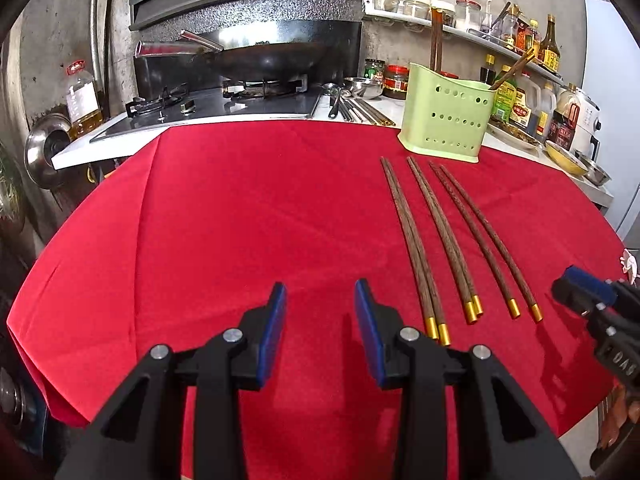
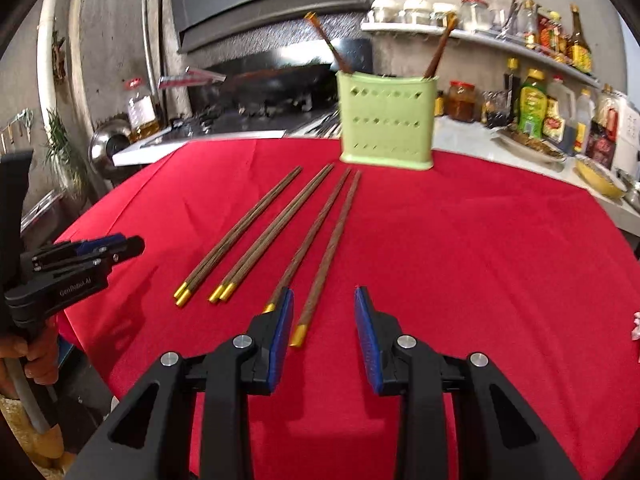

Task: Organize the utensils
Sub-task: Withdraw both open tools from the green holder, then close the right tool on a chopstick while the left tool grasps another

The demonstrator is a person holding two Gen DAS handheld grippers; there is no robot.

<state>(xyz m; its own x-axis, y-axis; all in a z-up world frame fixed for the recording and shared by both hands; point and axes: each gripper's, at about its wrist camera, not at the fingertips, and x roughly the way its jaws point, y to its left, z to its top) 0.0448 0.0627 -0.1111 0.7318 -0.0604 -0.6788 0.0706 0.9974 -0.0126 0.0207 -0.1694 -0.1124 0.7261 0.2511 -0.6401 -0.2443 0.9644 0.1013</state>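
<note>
6 chopsticks (image 2: 280,228) before holder (image 2: 386,120), on cloth (image 2: 480,260)

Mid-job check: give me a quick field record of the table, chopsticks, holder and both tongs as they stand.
surface: red cloth over the table
loose chopsticks: six, wooden with gold ends, lying as three rough pairs on the cloth
holder: green perforated caddy, upright at the cloth's far edge
already in holder: chopsticks leaning out at both ends
left tongs: open, nothing between them, left of the chopsticks
right tongs: open, gold end of the rightmost chopstick between the pads, not gripped
</note>
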